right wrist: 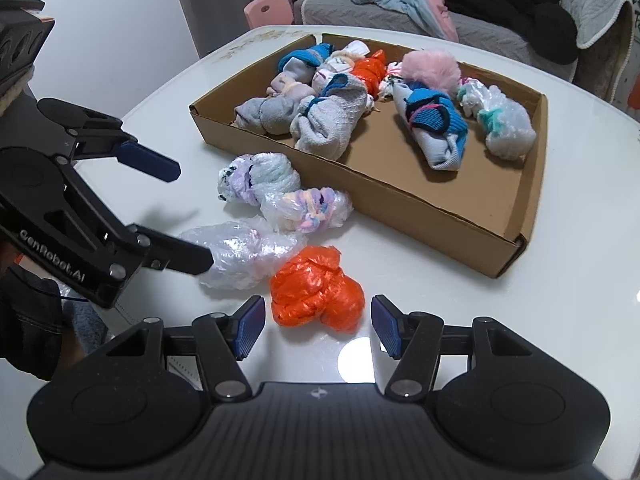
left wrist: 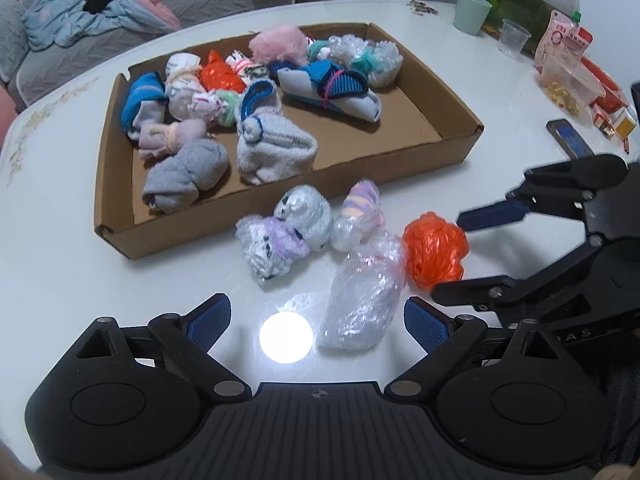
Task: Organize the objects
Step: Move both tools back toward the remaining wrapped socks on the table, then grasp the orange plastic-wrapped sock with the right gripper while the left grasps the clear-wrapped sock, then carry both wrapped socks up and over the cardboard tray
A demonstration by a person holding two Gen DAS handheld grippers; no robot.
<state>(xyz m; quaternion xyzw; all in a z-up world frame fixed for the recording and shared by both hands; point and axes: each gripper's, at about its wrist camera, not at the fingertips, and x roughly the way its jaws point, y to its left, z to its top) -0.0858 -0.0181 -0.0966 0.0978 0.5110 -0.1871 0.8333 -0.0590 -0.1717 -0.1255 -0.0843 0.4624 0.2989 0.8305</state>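
1. The orange bundle (right wrist: 318,289) lies on the table (right wrist: 560,320), just ahead of the right hand-held gripper (right wrist: 318,326), in line with the gap between its fingers and partly within it. The jaws stand wide and hold nothing.
2. The clear bundle (left wrist: 362,300) lies just ahead of the left hand-held gripper (left wrist: 318,322), toward its right finger. These jaws also stand wide and empty.
3. In the right wrist view the left hand-held gripper (right wrist: 192,216) reaches in from the left, low over the table and level with it, one finger tip at the clear bundle (right wrist: 240,254); whether it touches I cannot tell.
4. In the left wrist view the right hand-held gripper (left wrist: 448,254) comes in from the right, its fingers either side of the orange bundle (left wrist: 434,254).
5. The two bundles lie side by side, touching or nearly so.
6. Beyond them, farther from both grippers, lie two more wrapped bundles: a purple one (left wrist: 276,240) and a pastel striped one (left wrist: 358,216), close together.
7. Past these stands the cardboard tray (left wrist: 116,216), holding rolled socks (left wrist: 272,148) and other bundles.
8. Far right of the left gripper sit a green cup (left wrist: 472,12), a clear cup (left wrist: 514,38) and a phone (left wrist: 568,138).
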